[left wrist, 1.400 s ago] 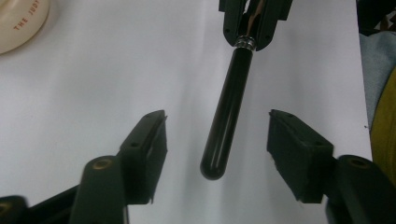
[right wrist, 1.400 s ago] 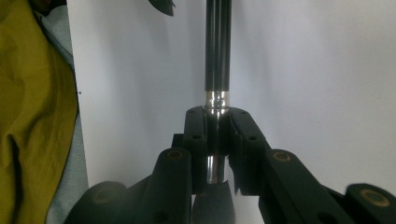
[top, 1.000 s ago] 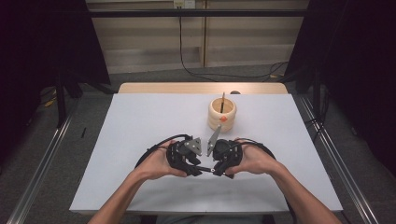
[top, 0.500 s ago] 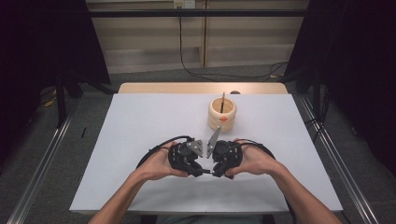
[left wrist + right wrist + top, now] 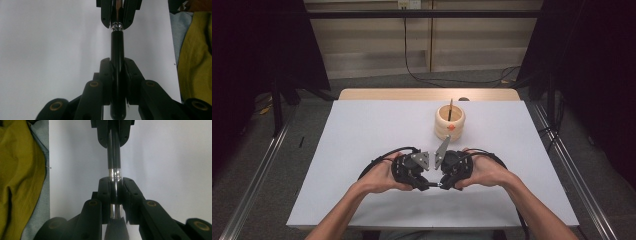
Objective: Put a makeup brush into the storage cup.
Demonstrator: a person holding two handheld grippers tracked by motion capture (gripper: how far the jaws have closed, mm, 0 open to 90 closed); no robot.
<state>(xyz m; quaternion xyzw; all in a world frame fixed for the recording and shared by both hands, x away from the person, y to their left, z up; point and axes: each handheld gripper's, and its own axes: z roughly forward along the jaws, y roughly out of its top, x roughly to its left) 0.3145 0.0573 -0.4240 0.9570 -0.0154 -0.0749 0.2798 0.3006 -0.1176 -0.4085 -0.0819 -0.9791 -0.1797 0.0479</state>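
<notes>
A slim brush with a black handle [image 5: 117,47] and a silver ferrule [image 5: 115,173] hangs level between my two grippers, just above the white table [image 5: 362,145] near its front edge. My left gripper [image 5: 117,62] is shut on the black handle; its jaws have just been closing around it. Tip to tip with it, my right gripper [image 5: 116,182] is shut on the ferrule end. In the high view the left gripper [image 5: 424,183] and the right gripper [image 5: 443,184] meet at the table's middle front, with the brush [image 5: 434,185] bridging them.
A round wooden cup [image 5: 450,124] with a thin stick [image 5: 451,107] standing in it sits behind the grippers, toward the back of the table. Black cables [image 5: 384,156] loop from both grippers. The person's yellow-green clothing [image 5: 195,57] lies past the table's near edge.
Both hands stay where they were. The left gripper's jaws have drawn in on the brush handle; the right gripper keeps its grip.
</notes>
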